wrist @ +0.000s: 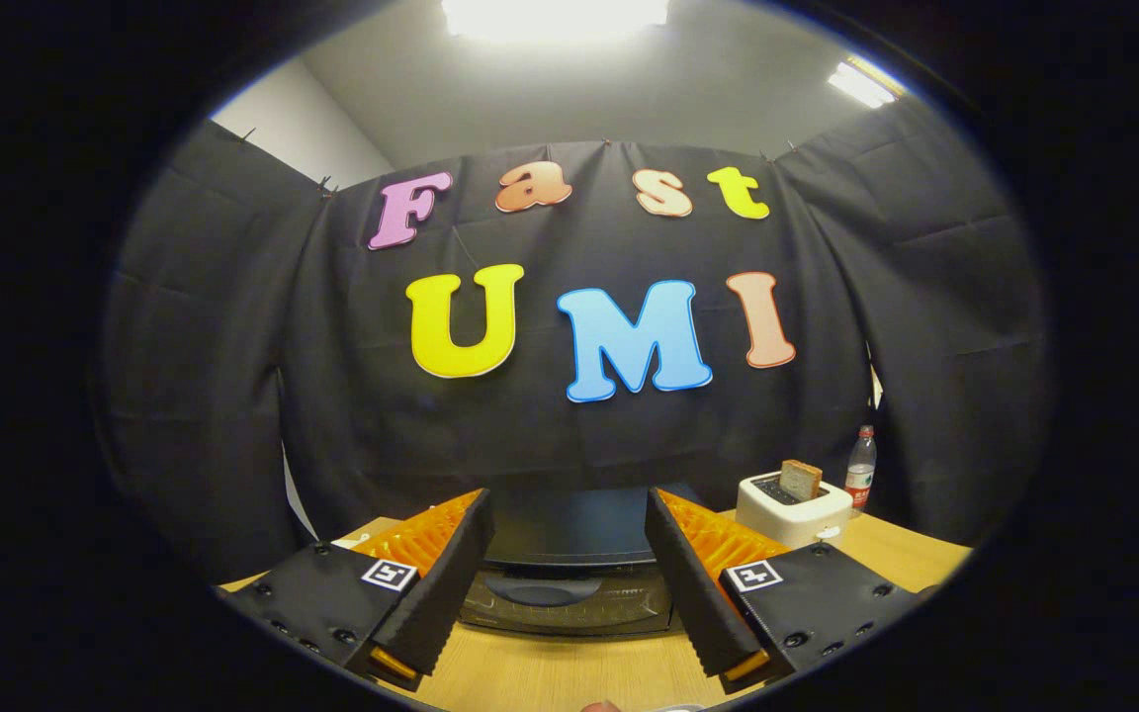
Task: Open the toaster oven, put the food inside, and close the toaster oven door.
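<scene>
Toaster oven [569,564] sits beyond the level, wide-spread tongs [569,529].

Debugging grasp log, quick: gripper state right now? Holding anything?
Gripper: open, fingers spread wide, holding nothing. The toaster oven sits just ahead between them, door closed.

Dark grey-black boxy toaster oven [569,569]. Light wooden tabletop [550,677]. White slot toaster [792,509] with brown toast slice [801,480]. Clear plastic bottle [861,470], red label, red cap.
</scene>
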The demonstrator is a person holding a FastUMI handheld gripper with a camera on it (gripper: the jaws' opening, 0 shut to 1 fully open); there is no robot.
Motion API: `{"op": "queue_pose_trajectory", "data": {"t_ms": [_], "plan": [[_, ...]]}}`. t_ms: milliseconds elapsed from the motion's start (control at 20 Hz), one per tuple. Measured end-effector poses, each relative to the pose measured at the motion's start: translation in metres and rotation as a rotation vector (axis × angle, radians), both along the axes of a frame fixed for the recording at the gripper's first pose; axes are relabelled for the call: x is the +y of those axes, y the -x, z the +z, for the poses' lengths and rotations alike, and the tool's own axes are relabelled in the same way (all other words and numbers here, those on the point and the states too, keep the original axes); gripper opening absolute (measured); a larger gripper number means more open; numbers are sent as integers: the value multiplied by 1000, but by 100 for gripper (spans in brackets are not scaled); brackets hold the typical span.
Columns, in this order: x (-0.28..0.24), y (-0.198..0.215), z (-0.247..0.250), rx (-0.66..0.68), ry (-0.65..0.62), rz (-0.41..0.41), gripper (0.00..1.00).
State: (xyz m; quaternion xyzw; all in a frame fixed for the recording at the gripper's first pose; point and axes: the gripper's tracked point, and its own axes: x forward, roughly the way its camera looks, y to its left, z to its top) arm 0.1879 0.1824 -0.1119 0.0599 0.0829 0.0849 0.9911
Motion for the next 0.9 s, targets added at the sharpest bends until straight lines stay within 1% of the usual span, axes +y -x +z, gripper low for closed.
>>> {"op": "queue_pose_trajectory", "data": {"t_ms": [250,450,700,850,900], "plan": [[22,-30,-48,69,16,-6,97],[36,-46,-83,130,33,-15,97],[42,-57,-109,171,61,-46,97],[42,-56,-129,219,76,-68,98],[43,-58,-124,184,92,-76,98]]}}
